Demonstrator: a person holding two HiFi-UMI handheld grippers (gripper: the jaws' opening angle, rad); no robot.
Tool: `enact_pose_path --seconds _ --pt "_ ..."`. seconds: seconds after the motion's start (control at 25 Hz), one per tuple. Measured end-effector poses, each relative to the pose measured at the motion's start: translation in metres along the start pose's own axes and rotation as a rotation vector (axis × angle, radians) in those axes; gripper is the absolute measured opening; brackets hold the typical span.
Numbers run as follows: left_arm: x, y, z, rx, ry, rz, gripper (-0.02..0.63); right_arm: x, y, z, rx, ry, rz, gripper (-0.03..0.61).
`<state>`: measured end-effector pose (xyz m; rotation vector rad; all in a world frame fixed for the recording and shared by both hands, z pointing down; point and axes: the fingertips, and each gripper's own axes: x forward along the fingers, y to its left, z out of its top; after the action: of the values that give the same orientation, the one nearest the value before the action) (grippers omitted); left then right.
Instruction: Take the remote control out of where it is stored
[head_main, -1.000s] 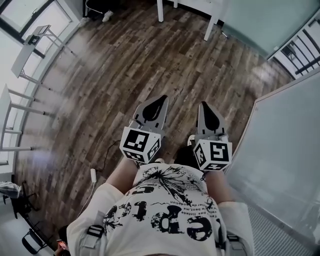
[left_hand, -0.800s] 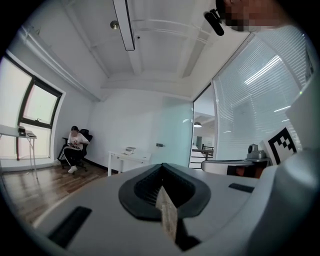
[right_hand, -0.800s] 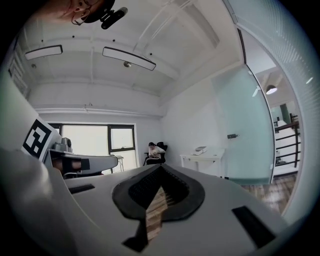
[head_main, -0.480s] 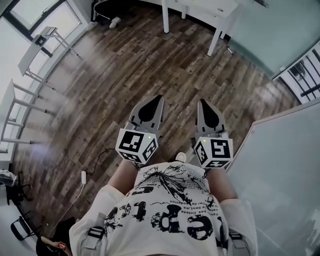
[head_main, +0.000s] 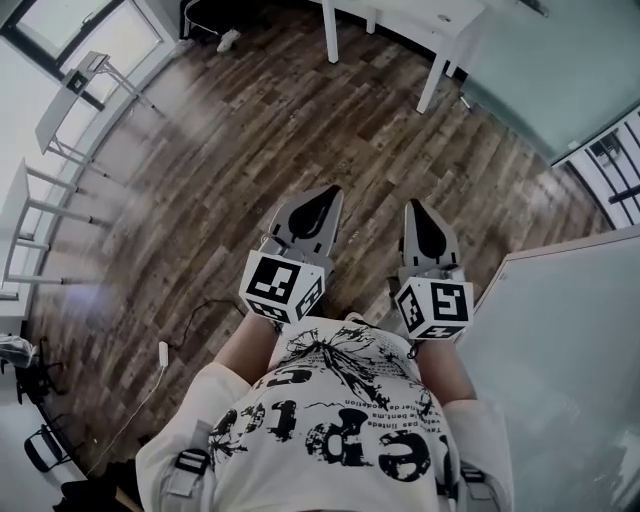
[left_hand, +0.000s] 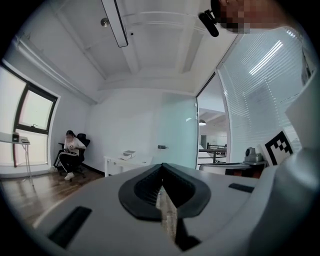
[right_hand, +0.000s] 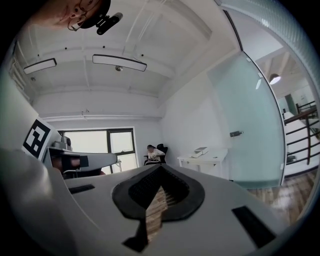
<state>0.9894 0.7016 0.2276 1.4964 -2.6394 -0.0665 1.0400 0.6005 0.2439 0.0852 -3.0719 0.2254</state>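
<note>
No remote control shows in any view. In the head view my left gripper (head_main: 331, 191) and my right gripper (head_main: 413, 204) are held side by side close to the person's chest, both pointing forward over the wooden floor (head_main: 260, 130). Each is shut, with nothing between its jaws. In the left gripper view the left gripper (left_hand: 161, 165) points into the room, its jaws meeting at the tip. The right gripper view shows the right gripper (right_hand: 160, 166) the same way, closed and holding nothing.
A white table (head_main: 425, 20) stands ahead. White desks (head_main: 55, 115) line the left wall, and a large white surface (head_main: 565, 350) lies at the right. A cable with a white plug (head_main: 163, 352) lies on the floor. A person (left_hand: 70, 149) sits far off by the window.
The head view has shifted slightly over the floor. Both grippers stay side by side, shut and empty, sitting a little lower in the picture.
</note>
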Motion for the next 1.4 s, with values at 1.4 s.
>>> enact_pose_path --seconds 1.4 --pt "0.242 0.35 0.045 -0.089 0.009 -0.08 0.008 0.401 -0.038 0.037 -0.034 -0.001 -0.175 -0.006"
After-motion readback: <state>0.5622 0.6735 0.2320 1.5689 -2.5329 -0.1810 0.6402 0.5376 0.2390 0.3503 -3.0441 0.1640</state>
